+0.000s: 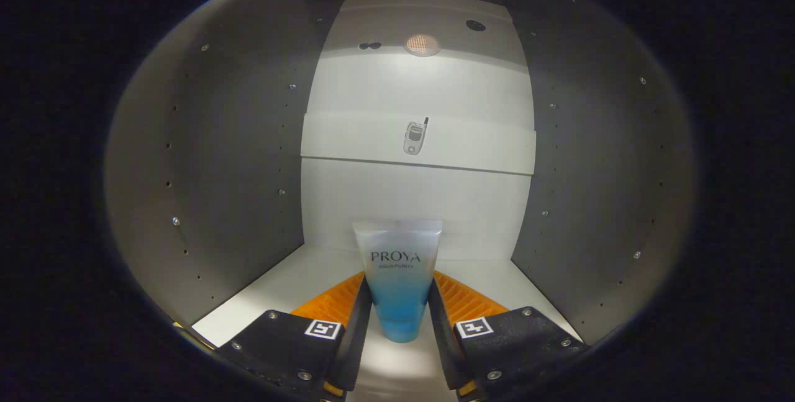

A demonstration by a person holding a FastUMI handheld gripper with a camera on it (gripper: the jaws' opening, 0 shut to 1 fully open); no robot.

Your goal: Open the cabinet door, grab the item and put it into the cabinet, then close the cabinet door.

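Inside the grey-walled cabinet (236,159), between the two fingers of the gripper (399,318), stands a frosted translucent plastic tube (397,278) shading to blue at its lower end. It is upright, cap end down and flat crimped end up, and its base seems to be at or just above the white cabinet floor (273,290); I cannot tell whether it already rests there. The fingers sit close against the tube's two sides, one on each, and appear to clamp it around its lower half.

By my judgement the tube is light and soft-walled: a squeezable cosmetic tube that gives under pressure and whose smooth skin could slip if held loosely. The stiffer part is the narrow blue cap end, so a hold low on the body, near that end, looks safest, firm enough to stop sliding yet not so hard as to crush it. Standing on a small cap, it may topple easily when let go.

Counted: one tube, one gripper with two fingers, one white shelf (419,141) crossing the back wall, one small grey flip phone (414,138) lying on that shelf, and one round glowing light (422,45) above it. Rows of small holes and screw heads dot both side walls.
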